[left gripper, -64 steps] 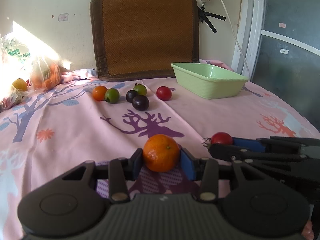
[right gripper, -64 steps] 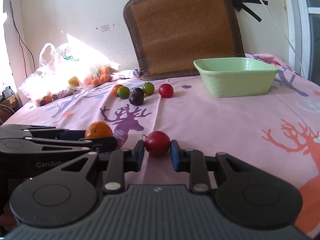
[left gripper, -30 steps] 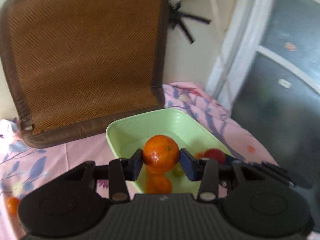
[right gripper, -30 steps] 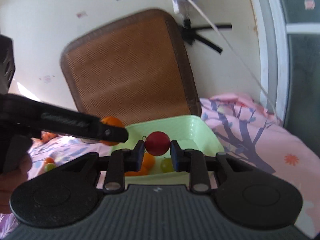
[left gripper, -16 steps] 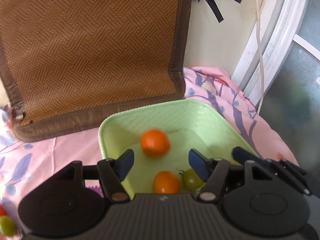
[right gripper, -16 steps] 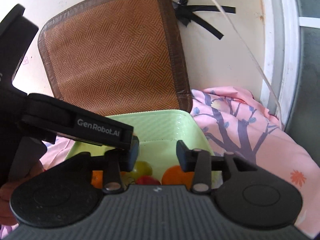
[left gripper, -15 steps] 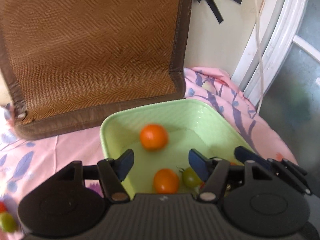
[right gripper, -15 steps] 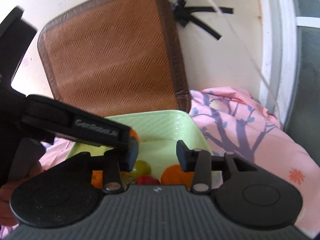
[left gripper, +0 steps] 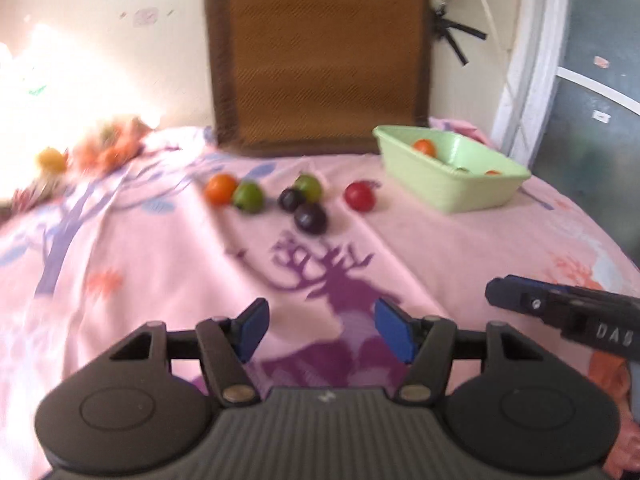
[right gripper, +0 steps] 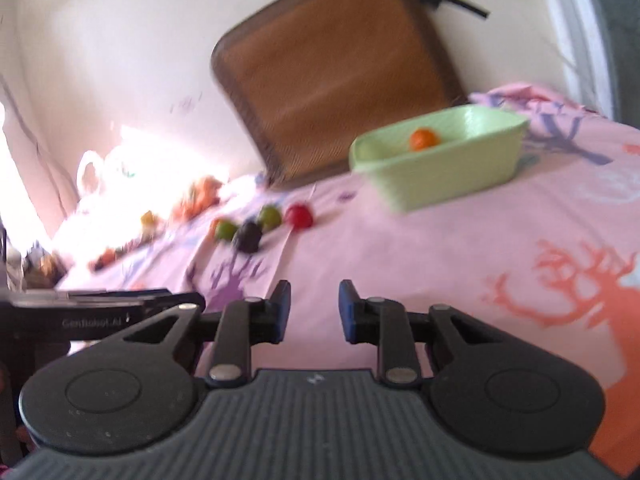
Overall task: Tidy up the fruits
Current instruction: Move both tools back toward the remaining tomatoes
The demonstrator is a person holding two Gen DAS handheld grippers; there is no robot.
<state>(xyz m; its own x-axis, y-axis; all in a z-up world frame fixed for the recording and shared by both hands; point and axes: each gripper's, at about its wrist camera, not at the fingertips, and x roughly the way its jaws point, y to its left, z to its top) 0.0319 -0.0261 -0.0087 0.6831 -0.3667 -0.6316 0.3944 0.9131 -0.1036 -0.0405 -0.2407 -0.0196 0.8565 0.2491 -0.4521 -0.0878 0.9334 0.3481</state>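
Note:
A green tub [left gripper: 472, 192] [right gripper: 452, 178] stands at the back right of the pink cloth and holds an orange [left gripper: 424, 147] [right gripper: 423, 139] and other fruit. Loose fruit lies in a row left of it: an orange fruit [left gripper: 219, 189], a green one [left gripper: 248, 197], two dark plums [left gripper: 310, 218], another green one [left gripper: 309, 187] and a red tomato [left gripper: 360, 197] [right gripper: 299, 216]. My left gripper [left gripper: 320, 330] is open and empty, low over the cloth's front. My right gripper [right gripper: 312, 312] is open and empty, to its right.
A brown woven cushion [left gripper: 320, 56] leans on the wall behind the fruit. A plastic bag with more fruit [left gripper: 96, 148] lies at the far left in bright sun. A window frame [left gripper: 532, 60] stands behind the tub.
Both grippers have pulled back from above the tub to the front of the cloth. The orange and the red tomato they dropped stay in the tub.

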